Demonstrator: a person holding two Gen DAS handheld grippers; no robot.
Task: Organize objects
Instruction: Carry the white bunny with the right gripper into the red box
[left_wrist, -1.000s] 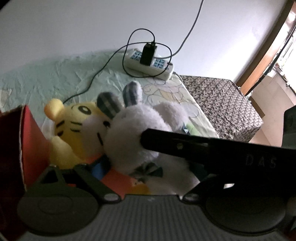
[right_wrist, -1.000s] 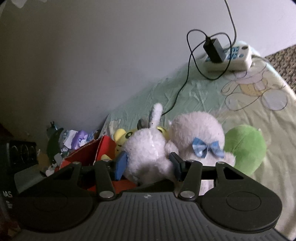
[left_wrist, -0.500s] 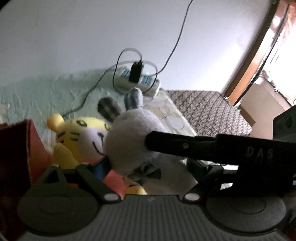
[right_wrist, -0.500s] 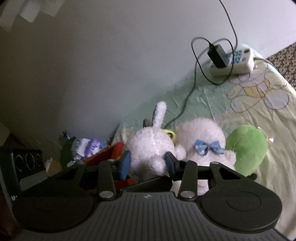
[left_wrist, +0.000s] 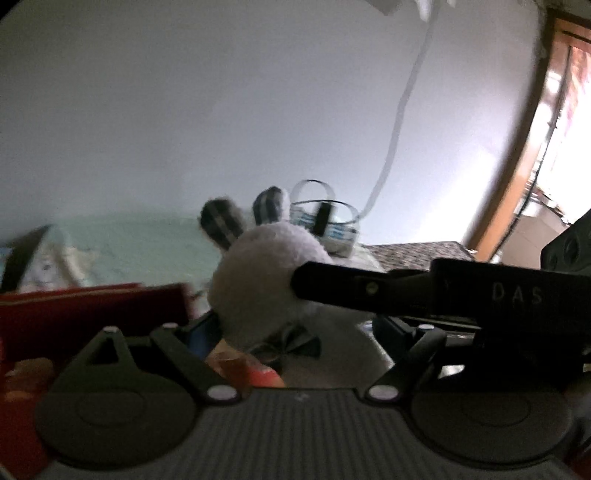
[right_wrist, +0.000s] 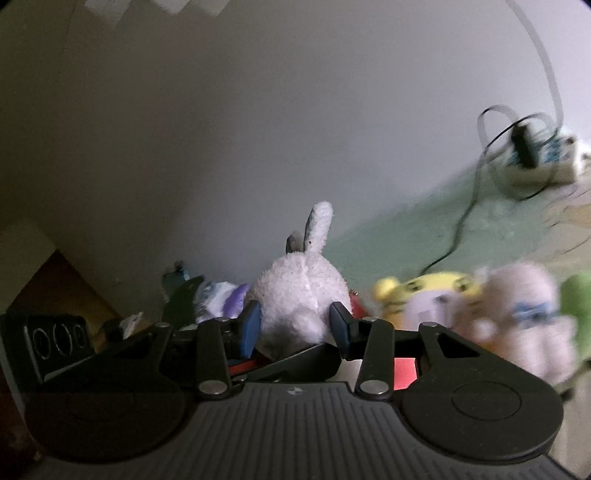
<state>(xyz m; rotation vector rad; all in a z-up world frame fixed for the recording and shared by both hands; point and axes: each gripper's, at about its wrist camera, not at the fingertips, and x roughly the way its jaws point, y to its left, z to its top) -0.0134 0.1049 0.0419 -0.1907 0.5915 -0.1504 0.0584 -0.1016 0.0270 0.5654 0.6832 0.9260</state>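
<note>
Right gripper: its blue-padded fingers press both sides of the white plush rabbit, gripping it.
Left gripper: the rabbit's head sits between its fingers; whether the pads touch it cannot be told, since the right gripper's black finger crosses in front.
White plush rabbit: held up off the bed, ears upright, checked bow at its neck in the left wrist view.
Red box: just left of and below the rabbit.
Other toys: yellow tiger plush, pale plush with blue bow and green plush lie blurred to the right on the green bedsheet.
Behind: power strip with black charger and cable at the wall.
</note>
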